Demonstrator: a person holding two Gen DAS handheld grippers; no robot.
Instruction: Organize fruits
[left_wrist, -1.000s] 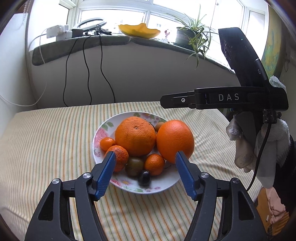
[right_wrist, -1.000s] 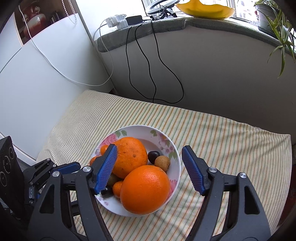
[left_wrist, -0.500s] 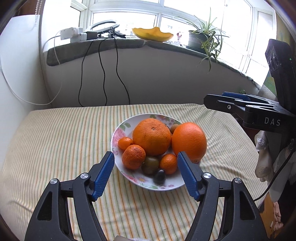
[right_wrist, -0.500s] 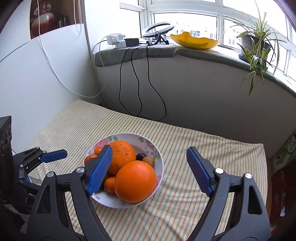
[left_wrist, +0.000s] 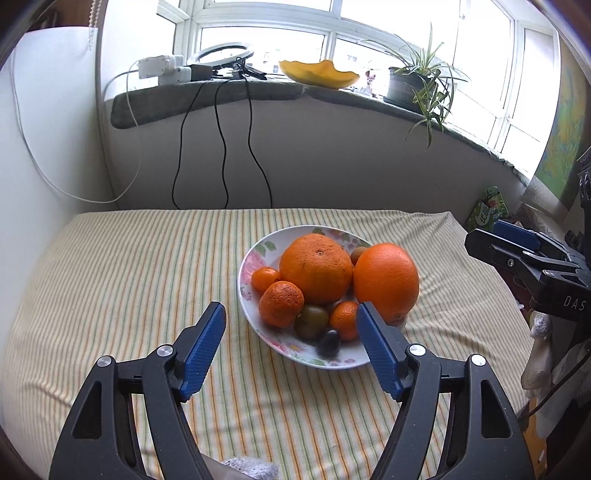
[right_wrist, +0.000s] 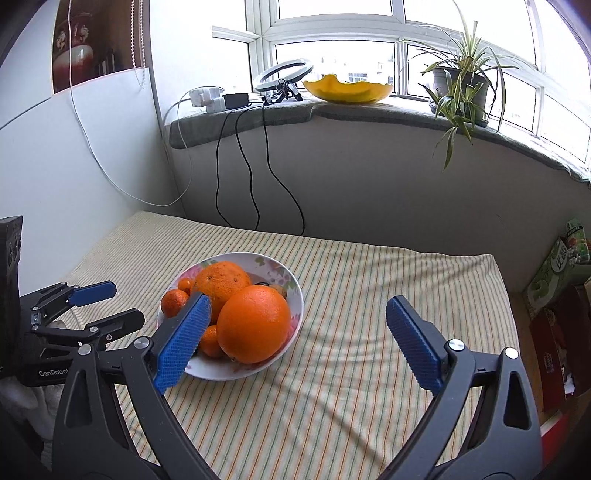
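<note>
With both tongs, left tongs (left_wrist: 291, 345) and right tongs (right_wrist: 298, 341), just spread apart and empty, the big orange (right_wrist: 253, 323) overhanging the plate (right_wrist: 293, 286) rim could roll off if nudged.

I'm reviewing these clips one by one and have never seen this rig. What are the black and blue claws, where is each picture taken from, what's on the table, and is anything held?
No robot here: a person holds a two-finger gripper in each hand, each carrying a camera that looks along its blue fingers. One picture is from the left gripper, the other from the right gripper; each also sees the other at its edge. On the striped cloth stands a flowered plate piled with fruit: two big oranges, small tangerines and a few small dark fruits. Nothing is held. Both grippers are open, their jaws having just widened, with nothing between them.
</note>
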